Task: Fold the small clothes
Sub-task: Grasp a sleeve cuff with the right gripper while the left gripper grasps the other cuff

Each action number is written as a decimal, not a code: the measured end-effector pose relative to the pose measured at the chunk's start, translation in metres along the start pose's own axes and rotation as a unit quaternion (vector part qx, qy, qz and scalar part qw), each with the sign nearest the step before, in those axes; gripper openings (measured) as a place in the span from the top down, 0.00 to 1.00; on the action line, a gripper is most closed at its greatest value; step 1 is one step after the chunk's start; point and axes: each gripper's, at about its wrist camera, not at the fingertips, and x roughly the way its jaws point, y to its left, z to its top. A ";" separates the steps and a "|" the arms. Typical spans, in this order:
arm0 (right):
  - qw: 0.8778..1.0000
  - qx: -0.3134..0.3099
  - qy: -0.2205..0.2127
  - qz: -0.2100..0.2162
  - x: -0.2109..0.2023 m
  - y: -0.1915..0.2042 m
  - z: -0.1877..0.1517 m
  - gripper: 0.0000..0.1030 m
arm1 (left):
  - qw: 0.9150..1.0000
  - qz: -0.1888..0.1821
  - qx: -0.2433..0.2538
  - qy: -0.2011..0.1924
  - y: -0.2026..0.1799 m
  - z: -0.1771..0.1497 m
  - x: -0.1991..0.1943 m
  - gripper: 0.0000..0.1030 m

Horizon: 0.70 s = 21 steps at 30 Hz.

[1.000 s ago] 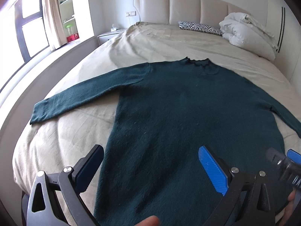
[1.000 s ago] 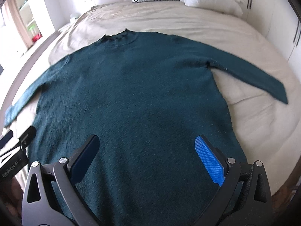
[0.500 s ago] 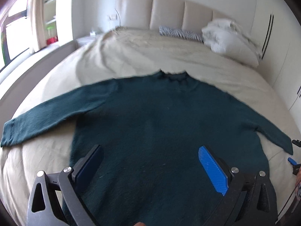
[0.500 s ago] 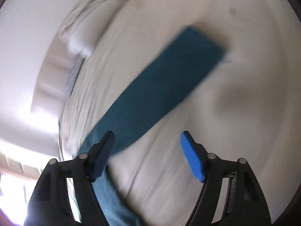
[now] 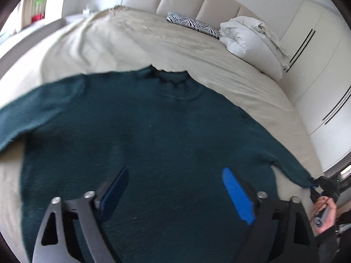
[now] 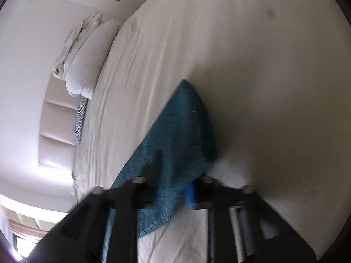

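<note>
The dark green sweater [image 5: 153, 149] lies flat on the bed [image 5: 197, 50], filling mid-frame. The right gripper [image 6: 173, 188] pinches its sleeve cuff [image 6: 182, 131]; the left gripper [image 5: 175, 188] hovers open. Carry the cuff inward, keeping the body flat.

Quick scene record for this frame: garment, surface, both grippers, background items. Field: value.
garment: dark green sweater, front up, body flat, neck toward the headboard
surface: bed with beige cover
left gripper: open, above the sweater's lower body, holding nothing
right gripper: closed on right sleeve cuff; view blurred
background: zebra-print pillow, white duvet, padded headboard
</note>
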 end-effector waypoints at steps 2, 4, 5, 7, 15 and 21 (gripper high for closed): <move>0.998 -0.055 -0.010 -0.004 -0.002 0.030 -0.007 0.93 | 0.999 -0.030 -0.019 0.012 0.004 0.002 0.007 0.32; 0.992 -0.129 -0.007 0.002 -0.003 0.075 -0.020 0.93 | 0.998 -0.052 -0.041 0.019 0.010 0.003 0.011 0.33; 0.986 -0.168 -0.002 0.009 -0.002 0.099 -0.031 0.93 | 0.997 -0.062 -0.049 0.019 0.012 0.003 0.012 0.33; 0.968 -0.250 0.019 0.029 0.006 0.152 -0.065 0.93 | 0.995 -0.079 -0.064 0.019 0.018 0.005 0.011 0.33; 0.851 -0.487 0.154 0.121 0.045 0.286 -0.287 0.93 | 0.977 -0.171 -0.127 0.017 0.050 0.005 0.006 0.33; 0.811 -0.514 0.263 0.097 0.088 0.261 -0.386 0.76 | 0.962 -0.200 -0.181 0.041 0.070 -0.010 0.019 0.23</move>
